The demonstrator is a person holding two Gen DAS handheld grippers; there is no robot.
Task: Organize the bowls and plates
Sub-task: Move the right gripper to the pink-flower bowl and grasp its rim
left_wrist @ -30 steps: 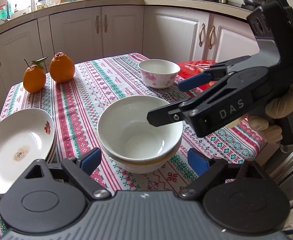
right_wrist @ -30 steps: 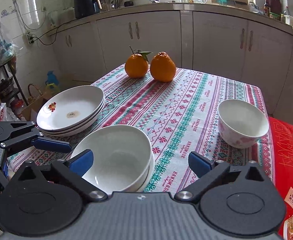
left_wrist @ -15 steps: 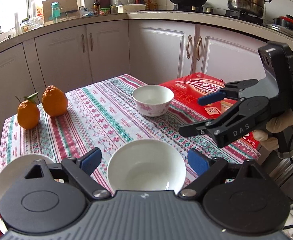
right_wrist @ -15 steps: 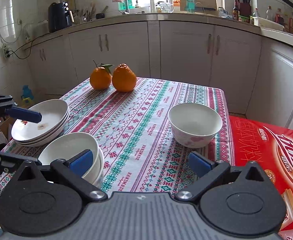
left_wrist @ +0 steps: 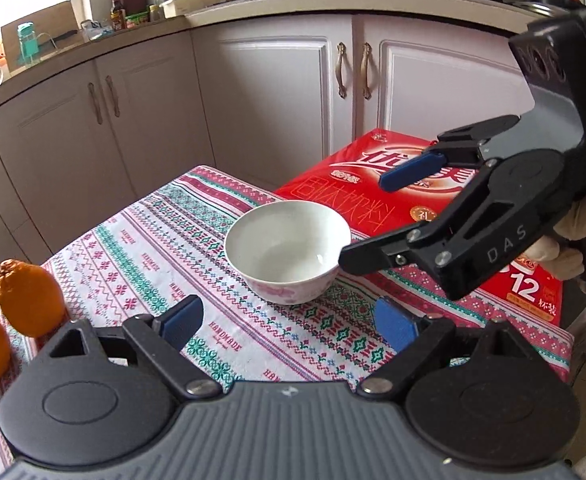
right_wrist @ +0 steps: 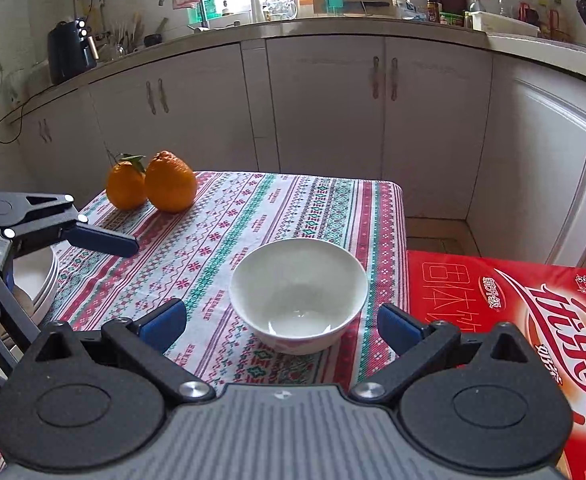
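Left gripper and right gripper both angled downward, fingers spread with nothing between them, small white bowl upright near the table's right edge, patterned tablecloth, two oranges at the far left corner, red box beside the table, white kitchen cabinets behind.

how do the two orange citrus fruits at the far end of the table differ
In the right wrist view, the left orange fruit with the green leaf is rounder and lower, and keeps its stem and leaf. The right orange fruit with the bumpy peaked top is taller, pear-shaped, and shows no leaf. Both are orange and stand side by side on the patterned tablecloth, apparently touching.
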